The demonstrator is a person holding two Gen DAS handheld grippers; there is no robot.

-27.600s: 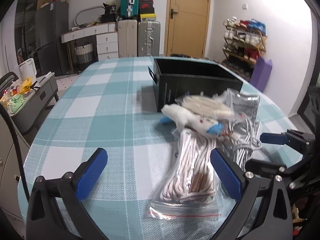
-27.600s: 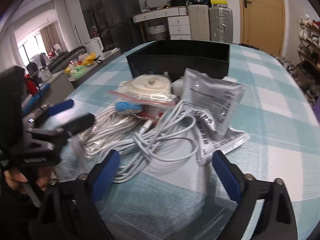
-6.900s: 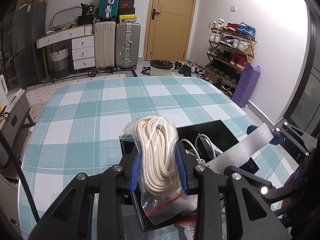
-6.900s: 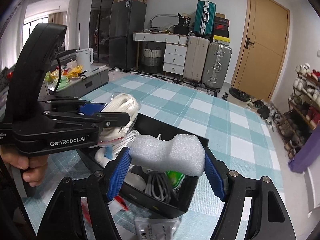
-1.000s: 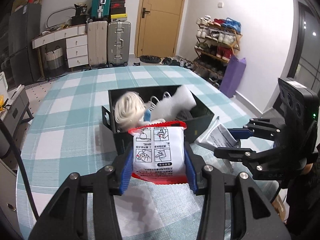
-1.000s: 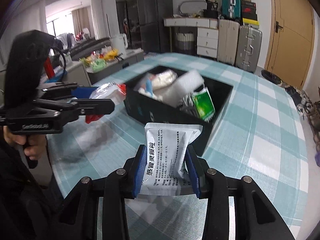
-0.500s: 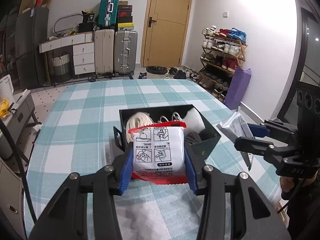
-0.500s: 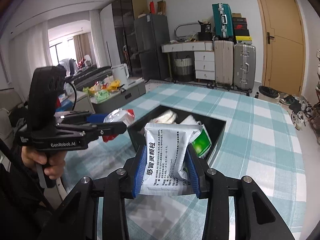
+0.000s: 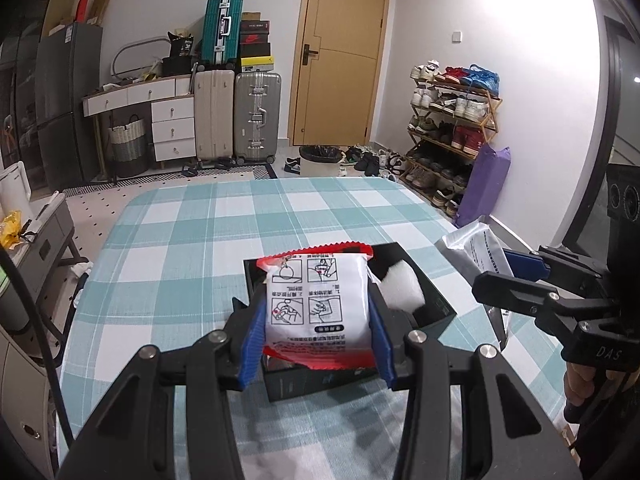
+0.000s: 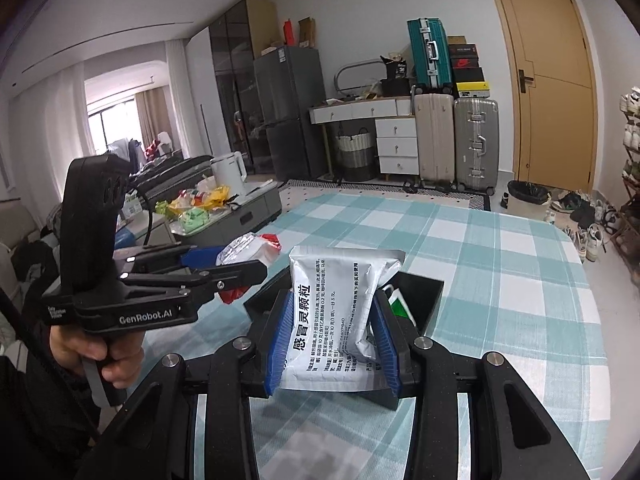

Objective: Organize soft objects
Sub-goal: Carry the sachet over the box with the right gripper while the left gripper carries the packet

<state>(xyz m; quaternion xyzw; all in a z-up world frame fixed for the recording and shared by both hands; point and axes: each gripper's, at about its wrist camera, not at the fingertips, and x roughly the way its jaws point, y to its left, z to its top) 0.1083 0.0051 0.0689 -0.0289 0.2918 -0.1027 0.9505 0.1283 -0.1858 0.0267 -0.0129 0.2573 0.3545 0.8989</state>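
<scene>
My left gripper (image 9: 316,334) is shut on a white pouch with red edges (image 9: 318,304) and holds it above the near side of the black box (image 9: 434,300). White foam (image 9: 402,290) shows inside the box. My right gripper (image 10: 332,340) is shut on a silver pouch with black print (image 10: 332,308), held above the black box (image 10: 420,292). The silver pouch also shows in the left wrist view (image 9: 478,250), to the right of the box. The left gripper also shows in the right wrist view (image 10: 224,268), holding the red-edged pouch (image 10: 248,250).
The box stands on a table with a teal and white checked cloth (image 9: 192,256). Beyond the table are suitcases (image 9: 256,116), a drawer unit (image 9: 172,124), a door (image 9: 340,64), a shoe rack (image 9: 452,128) and a side cabinet with clutter (image 10: 208,212).
Both grippers have risen and tilted further down over the box, each still holding its pouch. The box now sits lower in both views, partly hidden behind the pouches.
</scene>
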